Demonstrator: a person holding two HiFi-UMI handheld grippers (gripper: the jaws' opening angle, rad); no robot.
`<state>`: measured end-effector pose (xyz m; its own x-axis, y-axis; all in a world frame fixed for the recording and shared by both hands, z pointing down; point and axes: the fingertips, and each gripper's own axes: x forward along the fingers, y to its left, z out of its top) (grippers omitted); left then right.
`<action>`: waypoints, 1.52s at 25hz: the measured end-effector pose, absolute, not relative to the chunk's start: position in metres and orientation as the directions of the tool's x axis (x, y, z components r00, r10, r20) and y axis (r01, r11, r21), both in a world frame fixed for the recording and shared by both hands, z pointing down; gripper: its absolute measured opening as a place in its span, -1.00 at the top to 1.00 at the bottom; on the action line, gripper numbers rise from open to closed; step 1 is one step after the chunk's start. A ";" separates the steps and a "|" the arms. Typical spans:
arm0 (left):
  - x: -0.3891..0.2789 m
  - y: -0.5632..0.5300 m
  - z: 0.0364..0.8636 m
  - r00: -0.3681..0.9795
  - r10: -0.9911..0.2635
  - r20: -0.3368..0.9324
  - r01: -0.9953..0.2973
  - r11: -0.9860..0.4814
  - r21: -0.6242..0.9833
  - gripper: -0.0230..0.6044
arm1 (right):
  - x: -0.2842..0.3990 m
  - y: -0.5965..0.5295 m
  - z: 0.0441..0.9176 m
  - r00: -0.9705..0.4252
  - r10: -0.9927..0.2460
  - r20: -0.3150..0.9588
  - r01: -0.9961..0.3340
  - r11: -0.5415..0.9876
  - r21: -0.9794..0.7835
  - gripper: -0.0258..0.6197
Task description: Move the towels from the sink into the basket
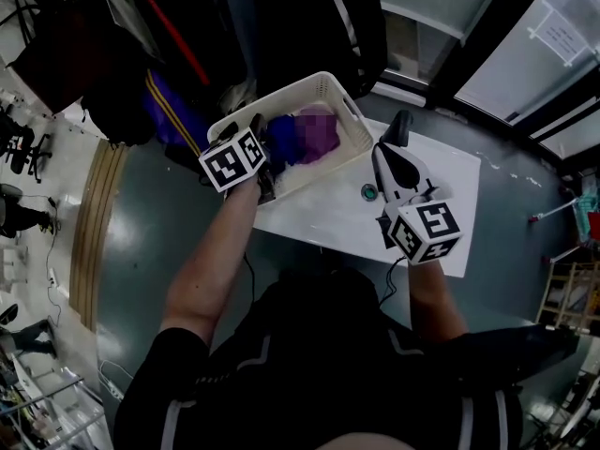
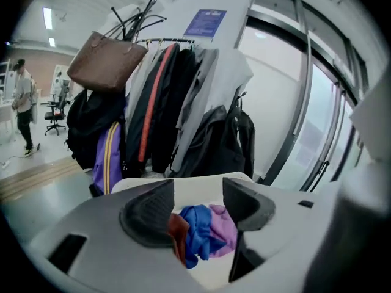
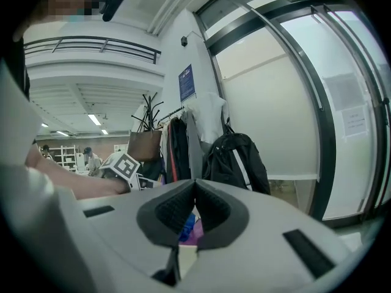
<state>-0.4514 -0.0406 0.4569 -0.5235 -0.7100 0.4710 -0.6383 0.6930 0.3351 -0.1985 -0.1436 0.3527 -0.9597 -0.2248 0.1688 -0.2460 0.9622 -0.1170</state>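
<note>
Trouble could come if a loose fold of the towels (image 2: 201, 232) snags on our left gripper (image 2: 197, 205) and gets dragged out over the rim of the basket (image 1: 330, 84). The towels lie bunched inside it, just below that gripper. Its jaws stand wide apart with nothing between them, tilted down over the basket. Our right gripper (image 3: 195, 211), jaws together and empty, hangs roughly level over the white surface (image 1: 450, 181).

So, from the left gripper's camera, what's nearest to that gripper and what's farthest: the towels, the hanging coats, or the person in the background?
1. Towels: just below the left gripper, in the white basket.
2. Hanging coats: on the rack behind the basket, centre.
3. Person: far back, at the left edge.
</note>
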 end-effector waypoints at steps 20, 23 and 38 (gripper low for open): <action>-0.342 0.040 0.333 -0.178 -0.979 0.101 -0.948 0.198 0.248 0.90 | -0.185 -0.068 0.333 -0.945 -0.299 0.135 -0.312 0.946 -0.090 0.91; -0.329 0.053 0.330 -0.141 -0.986 0.090 -0.962 0.158 0.223 0.90 | -0.178 -0.061 0.331 -0.937 -0.324 0.132 -0.335 0.939 -0.079 0.91; -0.273 0.072 0.331 -0.163 -0.981 0.104 -0.974 0.176 0.142 0.90 | -0.142 -0.048 0.325 -0.928 -0.350 0.130 -0.360 0.931 -0.060 0.91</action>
<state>-0.2726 0.0715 0.3312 -0.1626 -0.9812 0.1044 -0.9740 0.1765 0.1418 -0.1424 -0.0480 0.3252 -0.9277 -0.3500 0.1299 -0.3597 0.9312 -0.0596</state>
